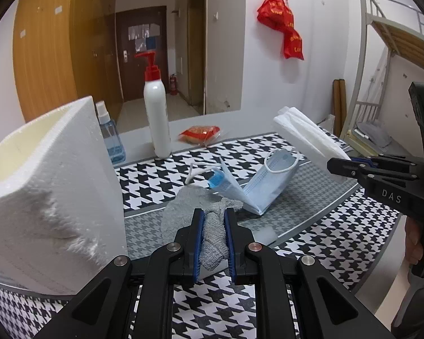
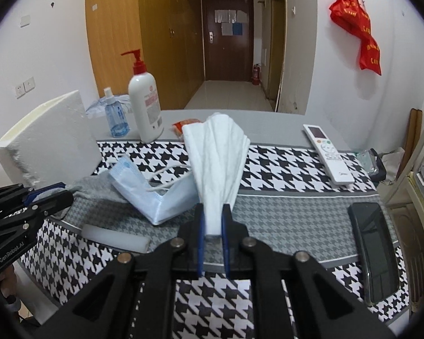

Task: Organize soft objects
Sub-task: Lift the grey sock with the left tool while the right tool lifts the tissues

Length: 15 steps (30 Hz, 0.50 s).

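Item one: our left gripper [image 1: 214, 223], its blue-padded jaws closed on a bunched grey knit cloth [image 1: 212, 236], which fills the gap between the pads and spills forward onto the grey-patterned band of the houndstooth table mat [image 1: 161, 175]. Item two: our right gripper [image 2: 212, 219], jaws pinched on the narrow lower end of a folded white cloth [image 2: 216, 163], which fans upward and is held clear of the mat; from the left wrist view the same white cloth [image 1: 305, 138] juts up and to the left from the right gripper's tip [image 1: 339, 166]. Item three: a pale blue face mask [image 1: 257, 183], lying half-folded and tented on the mat just beyond the grey cloth, between our two grippers, its white ear loops [image 1: 279, 166] loose. Item four: a white foam box [image 1: 51, 192], standing close on the left, just beside the left gripper. Behind, along the mat's far edge, we list a white pump bottle with a red top [image 1: 155, 107], a small blue spray bottle [image 1: 110, 138], and a red snack packet [image 1: 200, 134]. To the right, seen from the right wrist camera: a white remote control [image 2: 328, 154] and a black phone [image 2: 373, 251], both flat on the table, well apart from the cloths. A red bag [image 1: 282, 28] hangs on the wall.
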Tool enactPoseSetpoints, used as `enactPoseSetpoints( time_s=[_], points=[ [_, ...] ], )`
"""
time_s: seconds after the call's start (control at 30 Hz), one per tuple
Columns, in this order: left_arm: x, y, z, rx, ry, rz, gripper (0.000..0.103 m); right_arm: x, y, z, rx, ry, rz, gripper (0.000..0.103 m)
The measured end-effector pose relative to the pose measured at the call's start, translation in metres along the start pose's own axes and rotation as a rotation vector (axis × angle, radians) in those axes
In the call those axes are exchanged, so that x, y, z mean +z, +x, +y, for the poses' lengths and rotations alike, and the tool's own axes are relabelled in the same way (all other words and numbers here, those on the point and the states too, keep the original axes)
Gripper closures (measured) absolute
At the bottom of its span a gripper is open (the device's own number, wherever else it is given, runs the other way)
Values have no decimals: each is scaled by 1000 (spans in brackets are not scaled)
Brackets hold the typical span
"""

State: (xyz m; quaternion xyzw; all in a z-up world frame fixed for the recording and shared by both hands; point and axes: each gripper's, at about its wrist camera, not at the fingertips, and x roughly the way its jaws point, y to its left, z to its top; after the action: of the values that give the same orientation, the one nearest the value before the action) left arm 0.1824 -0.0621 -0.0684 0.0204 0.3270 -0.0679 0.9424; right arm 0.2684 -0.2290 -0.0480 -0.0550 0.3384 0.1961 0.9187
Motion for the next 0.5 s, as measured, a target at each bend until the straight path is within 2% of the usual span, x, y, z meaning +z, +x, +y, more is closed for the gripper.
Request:
enactPoseSetpoints(
  time_s=[0.5],
  points=[
    [-7,-37,-6,15,21,-62,87,-8,-34,15,15,-19,-61,90]
  ],
)
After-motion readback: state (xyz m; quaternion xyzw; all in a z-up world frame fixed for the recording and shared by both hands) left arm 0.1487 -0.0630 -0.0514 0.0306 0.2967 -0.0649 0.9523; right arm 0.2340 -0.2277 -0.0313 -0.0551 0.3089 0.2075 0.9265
